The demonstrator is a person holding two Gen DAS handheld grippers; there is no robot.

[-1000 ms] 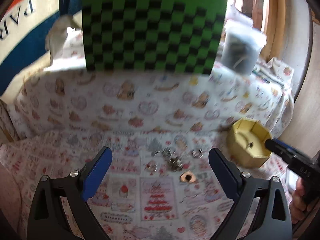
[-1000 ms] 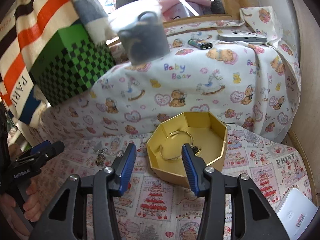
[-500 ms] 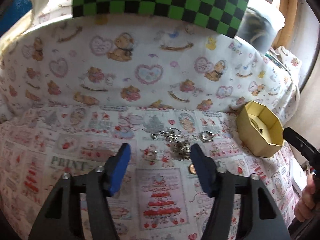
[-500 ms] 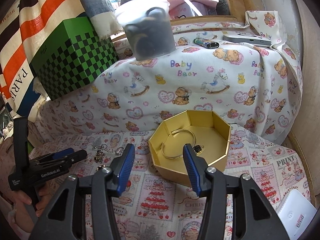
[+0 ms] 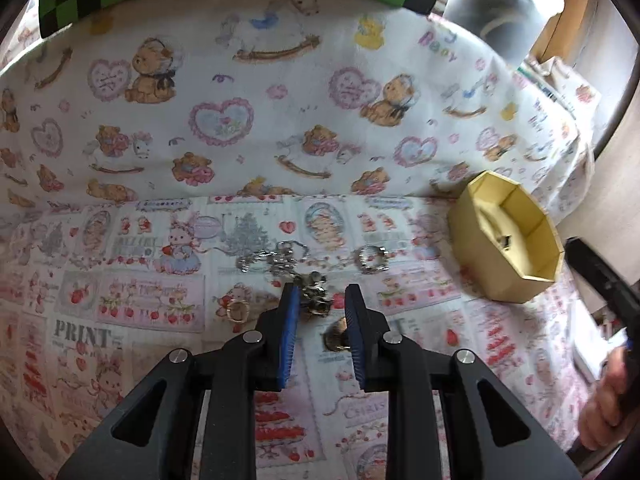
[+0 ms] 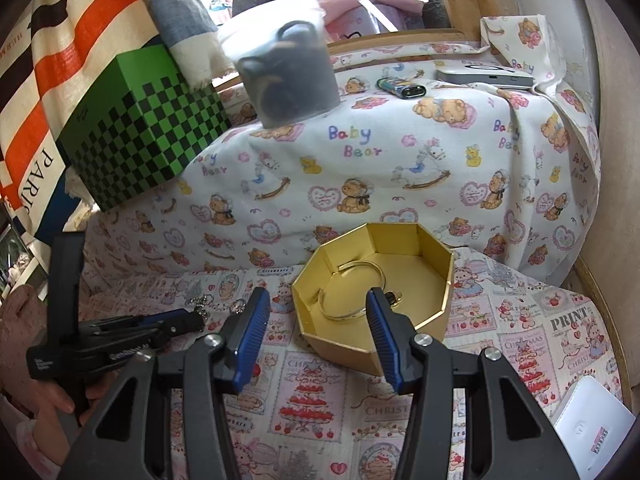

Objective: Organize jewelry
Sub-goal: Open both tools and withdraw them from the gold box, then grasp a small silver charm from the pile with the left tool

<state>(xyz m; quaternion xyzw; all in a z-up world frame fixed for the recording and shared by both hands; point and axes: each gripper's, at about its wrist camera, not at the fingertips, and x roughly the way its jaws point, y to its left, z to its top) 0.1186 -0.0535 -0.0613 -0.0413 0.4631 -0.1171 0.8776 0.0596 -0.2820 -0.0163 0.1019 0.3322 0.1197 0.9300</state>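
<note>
You are bringing your left gripper [image 5: 319,300] down over the jewelry, its jaws narrowing from wide open to a slim gap around the silver charm cluster [image 5: 316,298], not yet pinching it. Your right gripper [image 6: 316,308] is hanging open before the gold octagonal box [image 6: 376,304]. That box is already holding a gold bangle [image 6: 352,292]; left of it the chain [image 5: 276,258], silver ring [image 5: 373,260] and gold ring [image 5: 236,312] are waiting. The cloth is reading "Baby Bear", "PRINT", "CHRISTMAS".
</note>
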